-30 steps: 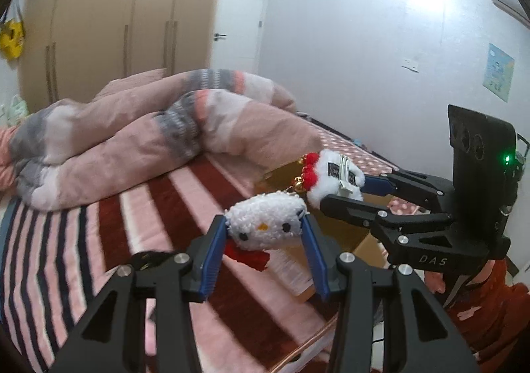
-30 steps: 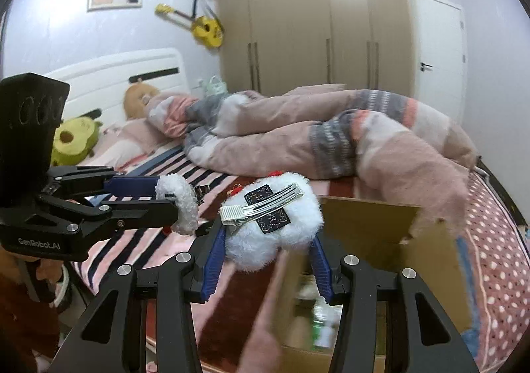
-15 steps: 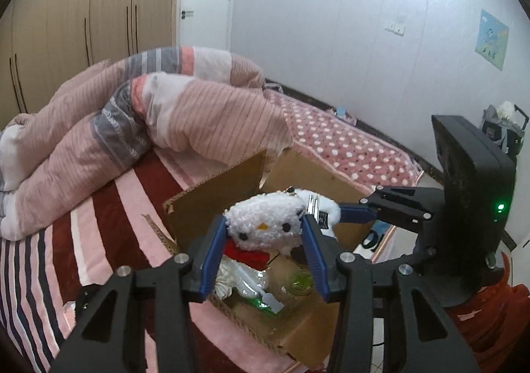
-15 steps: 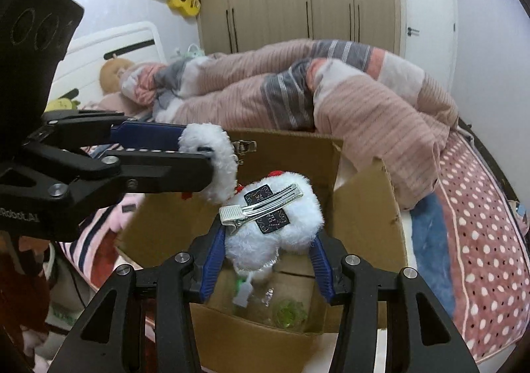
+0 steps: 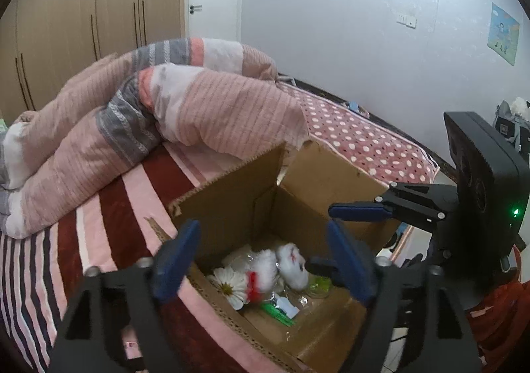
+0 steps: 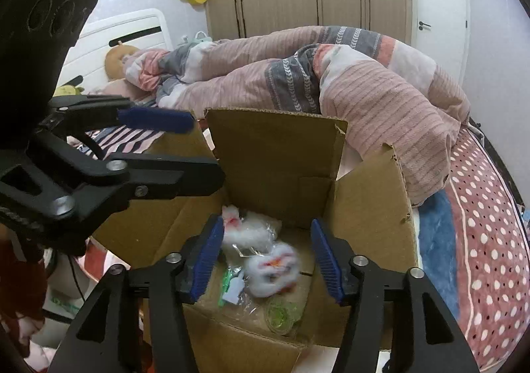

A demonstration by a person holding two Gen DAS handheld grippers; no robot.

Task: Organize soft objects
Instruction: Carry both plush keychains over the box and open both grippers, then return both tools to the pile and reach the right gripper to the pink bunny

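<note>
An open cardboard box [image 5: 238, 194] [image 6: 275, 154] sits on the bed. Two white fluffy plush toys lie inside it: one with red trim [image 5: 263, 270] [image 6: 245, 234] and one beside it [image 5: 293, 265] [image 6: 273, 265], blurred. My left gripper [image 5: 261, 257] is open and empty above the box's near edge. My right gripper [image 6: 265, 255] is open and empty above the box interior. Each gripper shows in the other's view, the right one [image 5: 361, 210] and the left one [image 6: 159, 121], both over the box.
The box also holds a white artificial flower [image 5: 228, 283], a green item [image 6: 281, 313], and clear plastic wrap. A bunched pink and grey quilt [image 5: 132, 128] lies behind the box. The bed edge drops off at right, by the polka-dot sheet [image 5: 364, 144].
Both grippers opened and let go of their white plush toys, which dropped into the box. Both views moved closer over the box.
</note>
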